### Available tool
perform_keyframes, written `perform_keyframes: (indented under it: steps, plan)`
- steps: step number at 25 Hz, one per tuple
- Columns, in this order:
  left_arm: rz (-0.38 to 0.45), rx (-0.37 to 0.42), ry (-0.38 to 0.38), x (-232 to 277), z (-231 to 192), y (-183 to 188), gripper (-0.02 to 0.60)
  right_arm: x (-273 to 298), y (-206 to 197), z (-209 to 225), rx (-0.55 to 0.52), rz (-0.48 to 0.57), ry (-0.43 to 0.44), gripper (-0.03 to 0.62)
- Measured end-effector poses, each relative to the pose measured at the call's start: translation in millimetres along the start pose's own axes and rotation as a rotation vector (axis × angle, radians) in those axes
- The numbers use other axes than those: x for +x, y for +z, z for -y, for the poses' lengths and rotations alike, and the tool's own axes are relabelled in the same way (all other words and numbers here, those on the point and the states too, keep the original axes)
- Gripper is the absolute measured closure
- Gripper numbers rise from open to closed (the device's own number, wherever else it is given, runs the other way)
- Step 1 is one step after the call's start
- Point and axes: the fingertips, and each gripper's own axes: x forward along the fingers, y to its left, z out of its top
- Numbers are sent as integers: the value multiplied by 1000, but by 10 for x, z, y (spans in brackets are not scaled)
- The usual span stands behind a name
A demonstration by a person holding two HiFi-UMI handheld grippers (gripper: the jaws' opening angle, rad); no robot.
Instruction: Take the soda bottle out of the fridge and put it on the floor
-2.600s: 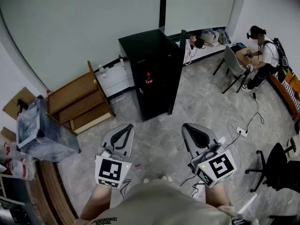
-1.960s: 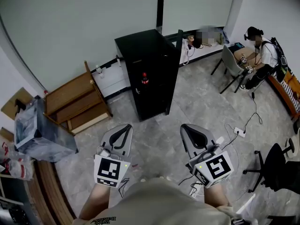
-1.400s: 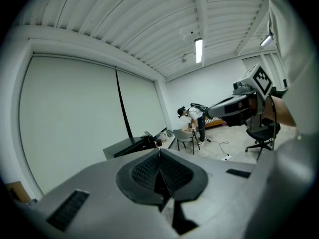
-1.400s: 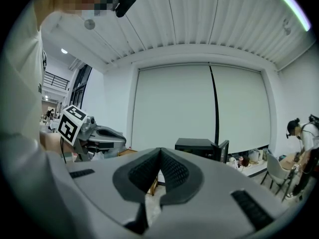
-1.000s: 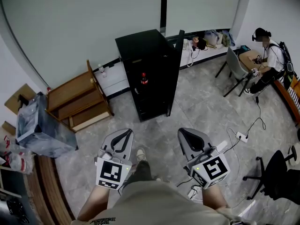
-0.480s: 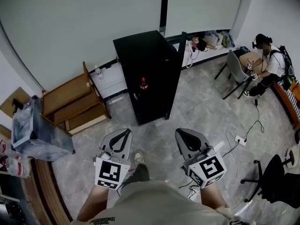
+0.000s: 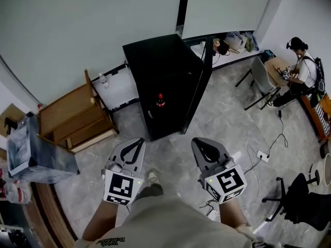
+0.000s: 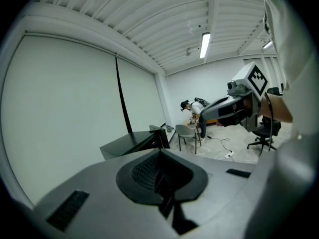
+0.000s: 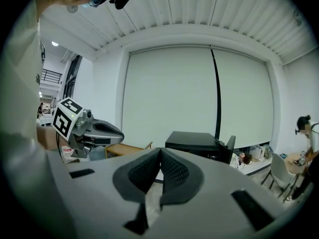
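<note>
Left gripper point(image 7: 138, 140) and right gripper point(image 7: 198, 141) fingers closed, empty; soda bottle point(image 7: 161, 100) barely discernible inside dark fridge point(image 7: 155, 61).

We note the bottle point(image 7: 161, 100) inside the fridge point(image 7: 155, 61); a rack point(image 7: 70, 115) stands left of it, a chair point(image 7: 260, 76) right.

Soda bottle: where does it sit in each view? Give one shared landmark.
Head view: soda bottle at centre, inside the open black fridge.
Left gripper view: bottle not visible; fridge left of centre.
Right gripper view: bottle not visible; fridge right of centre.
Shared landmark: the fridge.
</note>
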Motion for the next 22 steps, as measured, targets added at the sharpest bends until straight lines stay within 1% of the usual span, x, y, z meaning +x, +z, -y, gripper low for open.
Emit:
perform_keyframes:
  steps: [6,11,16,22]
  plan:
    - [8,6,-42,321,-533,-67,575,668,172,59,-21,-23,-26,597]
    - [20,-2,-54,470,-903,-119,575,1110,256,100,-56,-58,-47,597]
    - [17,-24,-43,571,-1191,-236,575,1455,246,111,-95,-104,-51,597]
    - [3,-66,-21,664,-1361,-365,575,1715,197,155,-101,-133,-38,597]
